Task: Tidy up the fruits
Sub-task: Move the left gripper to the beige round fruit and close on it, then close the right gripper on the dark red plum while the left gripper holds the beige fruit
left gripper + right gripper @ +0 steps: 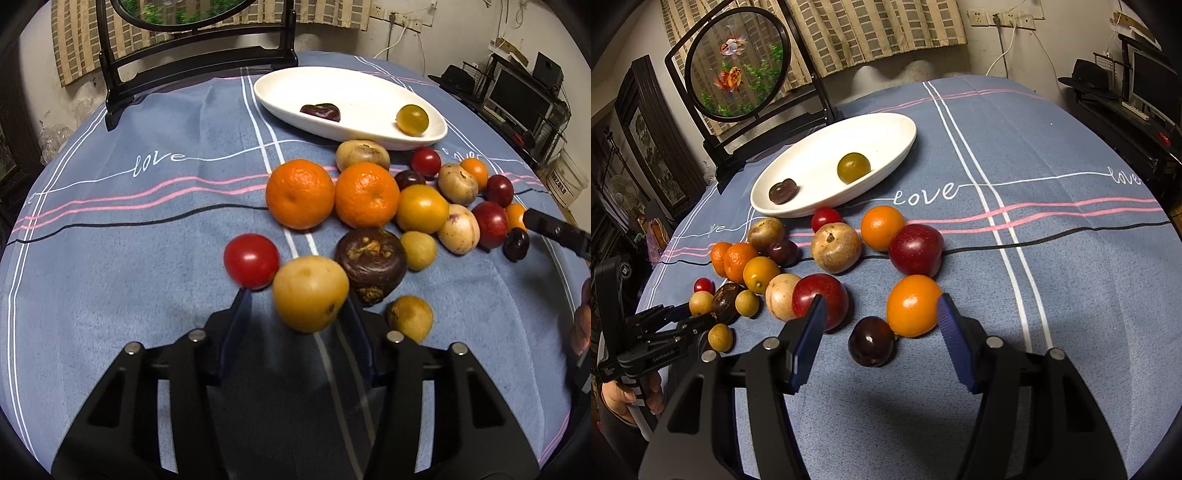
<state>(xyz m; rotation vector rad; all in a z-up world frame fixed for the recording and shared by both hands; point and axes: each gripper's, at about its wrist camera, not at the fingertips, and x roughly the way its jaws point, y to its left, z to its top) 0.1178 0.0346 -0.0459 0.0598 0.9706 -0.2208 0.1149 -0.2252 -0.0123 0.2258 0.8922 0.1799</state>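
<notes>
Many fruits lie in a loose heap on the blue tablecloth [147, 229]: two mandarins [300, 193], red plums [915, 249], tan longans and cherry tomatoes. In the white oval plate [351, 88] [827, 155] are a dark fruit [320, 112] and a yellow-green one [412, 119]. My left gripper [295, 295] [696, 315] has a tan longan [310, 293] between its fingers. The longan sits against the right pad, and a gap shows at the left pad. My right gripper [881, 298] stands open over a dark plum [870, 341] and an orange fruit [912, 306] and touches neither.
A black stand with a round goldfish picture [735, 62] rises behind the plate at the table's far edge. A hat [1087, 75] and a monitor [517, 98] sit on furniture past the right edge. A hand [628, 398] holds the left gripper's handle.
</notes>
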